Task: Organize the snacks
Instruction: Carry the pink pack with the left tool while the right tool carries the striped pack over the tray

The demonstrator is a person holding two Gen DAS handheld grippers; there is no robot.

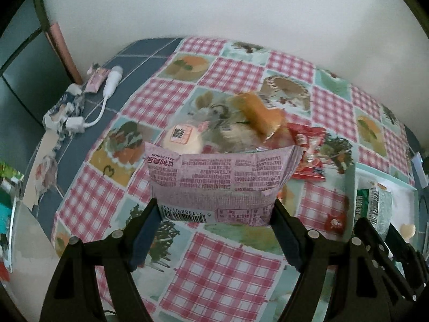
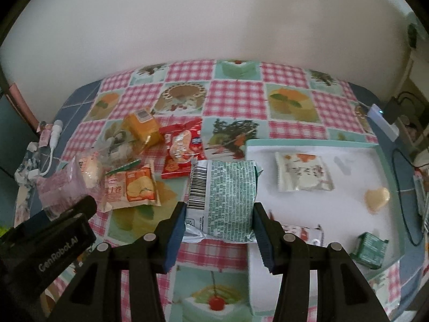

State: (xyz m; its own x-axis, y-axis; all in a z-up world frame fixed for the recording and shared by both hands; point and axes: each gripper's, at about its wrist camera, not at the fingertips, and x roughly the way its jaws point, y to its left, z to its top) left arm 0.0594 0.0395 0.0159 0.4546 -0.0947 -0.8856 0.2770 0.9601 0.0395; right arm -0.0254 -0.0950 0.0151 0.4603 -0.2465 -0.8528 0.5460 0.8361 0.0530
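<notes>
Left hand-held gripper (image 1: 215, 224) pinches a pink snack packet (image 1: 219, 185), its blue pads pressed against the two side edges of the crinkled, matte wrapper, whose back shows dense print and a barcode. The packet hangs above the surface (image 1: 222, 273), which is covered by a glossy cloth of pink gingham squares and dessert pictures.

Right hand-held gripper (image 2: 218, 218) is clamped on a green-and-silver foil packet (image 2: 224, 198), a soft pillow shape with a barcode along one sealed end, held over the near left edge of the tray (image 2: 386, 177).

That tray is a shallow white rectangle with a pale teal rim. Lying in it are a white square sachet (image 2: 304, 171), a cream heart-shaped piece (image 2: 376, 200), a small green packet (image 2: 370, 249) near the front rim, and a white-and-red wrapper (image 2: 305, 234) partly hidden behind the right gripper's finger.

Left of the tray, loose snacks lie in a cluster on the cloth: a red crisp-foil packet (image 2: 182, 147), an orange wrapped cake (image 2: 143, 127), an orange-and-white biscuit packet (image 2: 131, 187), and clear wrappers (image 2: 118, 147) overlapping one another. At the far left edge of the surface lie a white cable with a plug (image 1: 107, 91) and a small pink sachet (image 1: 95, 80).
</notes>
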